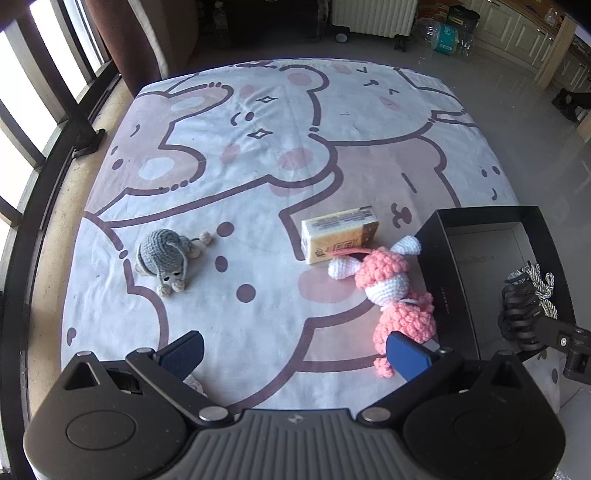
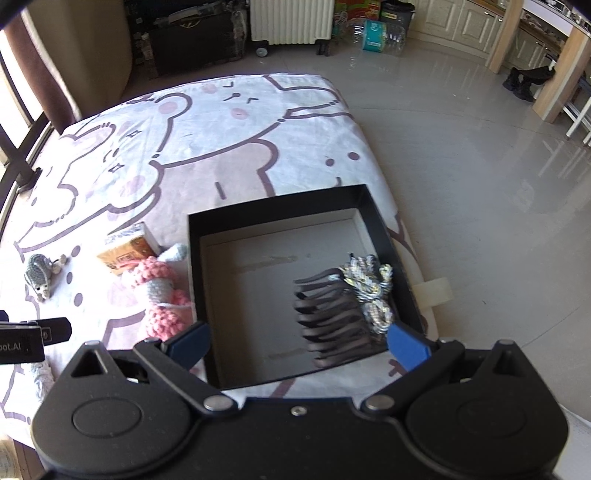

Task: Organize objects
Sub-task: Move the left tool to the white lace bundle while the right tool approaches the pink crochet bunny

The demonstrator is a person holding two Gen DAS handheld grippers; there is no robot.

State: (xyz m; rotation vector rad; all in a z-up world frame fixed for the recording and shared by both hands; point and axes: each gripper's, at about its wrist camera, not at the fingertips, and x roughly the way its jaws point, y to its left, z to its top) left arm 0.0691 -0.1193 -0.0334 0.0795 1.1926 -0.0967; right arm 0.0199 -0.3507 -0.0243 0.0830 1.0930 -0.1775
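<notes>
Left gripper [image 1: 295, 352] gapes wide, empty, its right pad just beside the pink crochet doll [image 1: 391, 291] at two o'clock. Right gripper [image 2: 299, 345], likewise wide and empty, hovers over the black box [image 2: 280, 214], where a dark comb-like clip [image 2: 332, 321] lies, apparently already stowed.

A home: cartoon-print blanket [image 1: 258, 147] on tiled floor [image 2: 461, 166], white radiator [image 2: 291, 20], kitchen cabinets [image 2: 469, 22] behind.

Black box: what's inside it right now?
Inside the black box lies one item: a dark ribbed piece with a silver-white cord bundle on it, at the right side. The near-right corner is hidden behind the right gripper.
</notes>
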